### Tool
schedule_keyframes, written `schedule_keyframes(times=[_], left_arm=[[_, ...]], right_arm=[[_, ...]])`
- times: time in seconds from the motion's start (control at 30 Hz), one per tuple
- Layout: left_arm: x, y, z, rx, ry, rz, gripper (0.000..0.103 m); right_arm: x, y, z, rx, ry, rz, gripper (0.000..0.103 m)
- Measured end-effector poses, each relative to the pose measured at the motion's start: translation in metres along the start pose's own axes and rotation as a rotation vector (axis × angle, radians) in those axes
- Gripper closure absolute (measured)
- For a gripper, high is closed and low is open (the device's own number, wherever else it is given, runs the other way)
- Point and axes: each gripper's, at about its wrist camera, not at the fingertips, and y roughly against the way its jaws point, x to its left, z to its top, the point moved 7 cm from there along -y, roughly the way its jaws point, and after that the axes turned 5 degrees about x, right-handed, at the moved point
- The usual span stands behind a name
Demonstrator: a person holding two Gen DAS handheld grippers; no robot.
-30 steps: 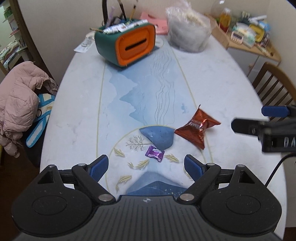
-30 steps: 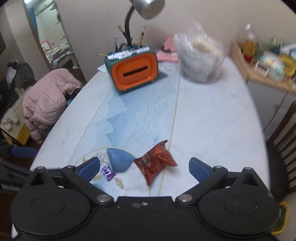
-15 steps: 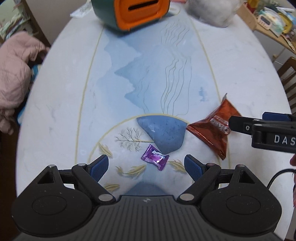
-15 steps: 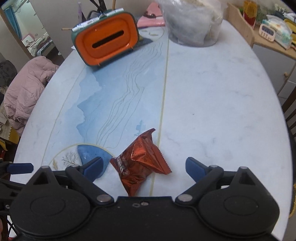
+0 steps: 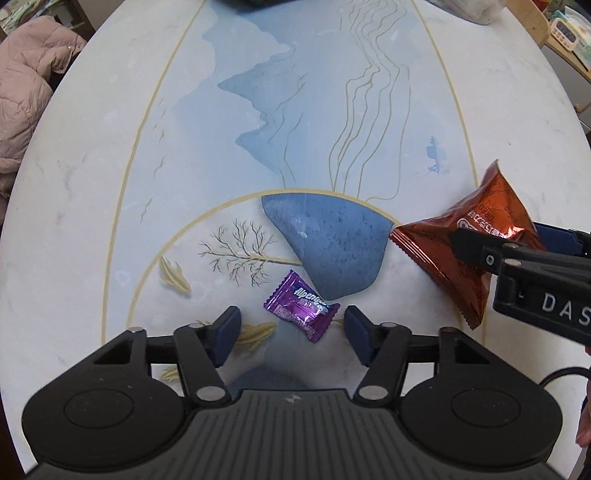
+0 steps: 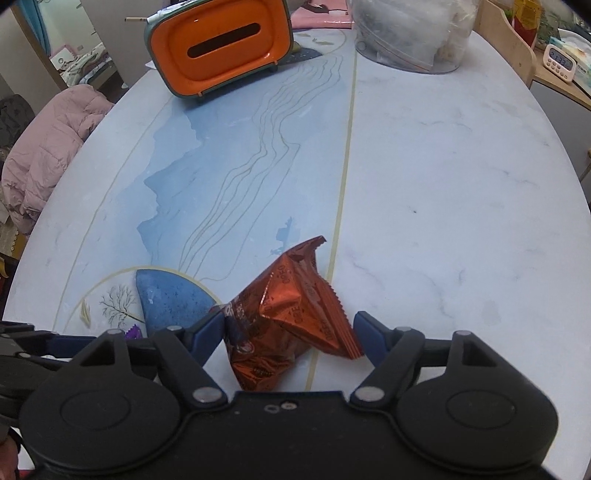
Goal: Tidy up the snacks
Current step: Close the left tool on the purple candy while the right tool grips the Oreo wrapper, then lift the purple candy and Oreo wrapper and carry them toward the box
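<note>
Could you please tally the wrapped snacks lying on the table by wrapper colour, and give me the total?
Purple candy: 1
Red-brown snack packet: 1
Total: 2

Far end: orange box point(image 6: 221, 46) and plastic bag point(image 6: 410, 33) block.
Mid table point(image 6: 424, 184): bare, passable.
Left edge: pink jacket point(image 6: 48, 147).
</note>
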Motion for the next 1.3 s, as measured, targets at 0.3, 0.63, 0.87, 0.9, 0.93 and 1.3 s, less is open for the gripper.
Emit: schedule_keyframes(times=[0.3, 0.63, 0.87, 0.9, 0.93, 1.3], left_arm=[[-0.003, -0.001, 0.003, -0.031, 0.008, 0.011, 0.058], [0.001, 0.001, 0.001, -0.046, 0.036, -0.016, 0.082], [0.012, 0.005, -0.009, -0.046, 0.068, -0.029, 0.083], [0.014, 0.008, -0.011, -0.05, 0.068, -0.032, 0.083], [0.015, 0.011, -0.013, -0.055, 0.07, -0.038, 0.083], [0.034, 0.077, -0.04, -0.141, 0.062, -0.085, 0.083]], right_arm=[[0.001, -0.001, -0.001, -0.014, 0.005, 0.015, 0.038], [-0.001, 0.006, -0.004, -0.032, -0.01, 0.008, 0.05], [-0.005, 0.023, -0.015, -0.046, -0.043, 0.004, 0.053], [-0.005, 0.027, -0.017, -0.046, -0.047, 0.006, 0.053], [-0.005, 0.031, -0.02, -0.046, -0.05, 0.01, 0.053], [0.006, 0.1, -0.05, -0.1, -0.038, 0.021, 0.053]])
